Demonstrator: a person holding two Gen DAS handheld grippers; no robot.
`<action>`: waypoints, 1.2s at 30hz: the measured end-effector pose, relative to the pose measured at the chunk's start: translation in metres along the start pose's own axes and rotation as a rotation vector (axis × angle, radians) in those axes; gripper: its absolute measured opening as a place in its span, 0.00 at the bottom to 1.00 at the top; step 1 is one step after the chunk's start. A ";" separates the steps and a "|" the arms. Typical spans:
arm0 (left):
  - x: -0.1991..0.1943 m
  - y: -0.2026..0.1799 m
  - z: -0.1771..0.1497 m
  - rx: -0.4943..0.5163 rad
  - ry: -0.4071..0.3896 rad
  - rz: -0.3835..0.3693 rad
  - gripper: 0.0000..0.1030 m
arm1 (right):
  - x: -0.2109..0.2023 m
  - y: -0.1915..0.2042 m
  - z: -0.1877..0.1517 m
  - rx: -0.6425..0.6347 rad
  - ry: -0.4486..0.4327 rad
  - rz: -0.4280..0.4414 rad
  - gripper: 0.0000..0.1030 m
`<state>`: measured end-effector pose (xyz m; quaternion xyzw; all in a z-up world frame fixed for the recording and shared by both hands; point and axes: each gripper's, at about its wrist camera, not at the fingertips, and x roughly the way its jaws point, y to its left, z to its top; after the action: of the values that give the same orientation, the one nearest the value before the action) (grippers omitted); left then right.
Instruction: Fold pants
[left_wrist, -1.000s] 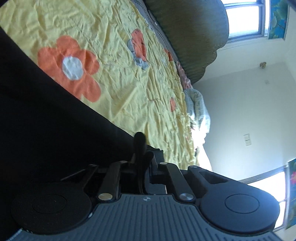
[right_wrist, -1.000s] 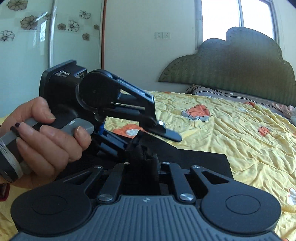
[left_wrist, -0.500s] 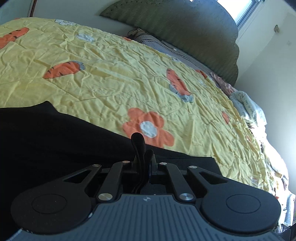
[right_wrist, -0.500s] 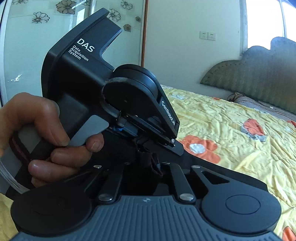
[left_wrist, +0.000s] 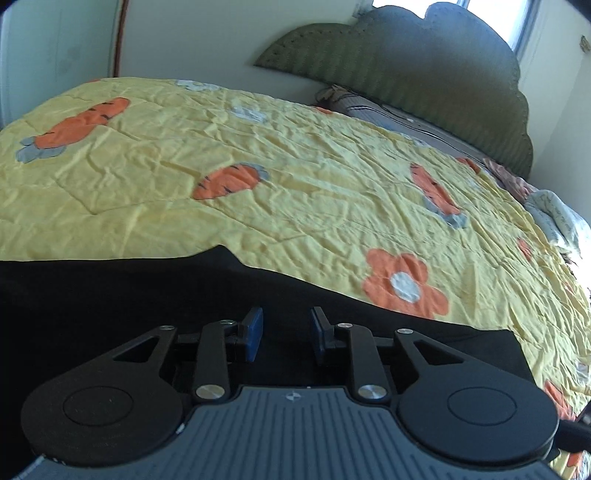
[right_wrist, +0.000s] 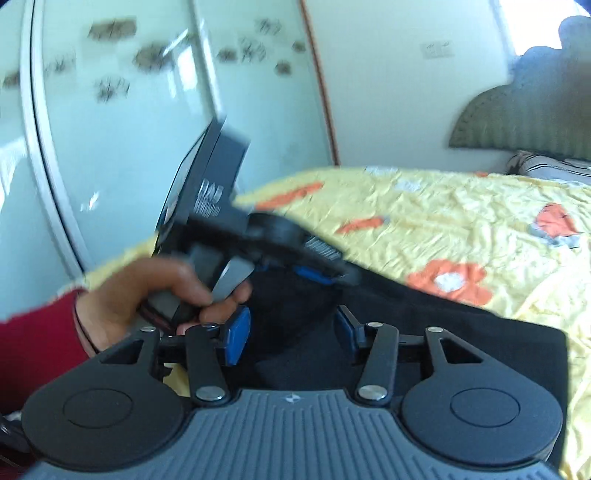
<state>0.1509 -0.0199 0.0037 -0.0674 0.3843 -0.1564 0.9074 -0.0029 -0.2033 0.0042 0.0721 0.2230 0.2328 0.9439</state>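
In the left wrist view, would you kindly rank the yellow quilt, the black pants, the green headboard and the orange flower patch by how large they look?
Largest to smallest:
1. Yellow quilt
2. Black pants, though they lie closest to the camera, which inflates them
3. Green headboard, farthest away, so likely larger than it looks
4. Orange flower patch

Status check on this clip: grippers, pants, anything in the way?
Left gripper opening, nothing between its pads. Right gripper opening, pads off the cloth. Black pants lying on the yellow bedspread. Nothing in the way.
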 end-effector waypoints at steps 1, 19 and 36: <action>-0.003 0.003 0.000 -0.009 -0.007 0.014 0.31 | -0.005 -0.007 0.001 0.003 -0.011 -0.045 0.52; -0.007 -0.046 -0.029 0.369 -0.046 0.159 0.59 | 0.061 -0.015 -0.021 -0.075 0.210 -0.329 0.72; -0.061 -0.012 -0.088 0.271 -0.131 0.211 0.78 | 0.050 0.017 -0.033 -0.014 0.120 -0.339 0.87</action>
<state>0.0449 -0.0107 -0.0131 0.0863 0.3046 -0.1057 0.9426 0.0145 -0.1638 -0.0402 0.0126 0.2864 0.0756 0.9551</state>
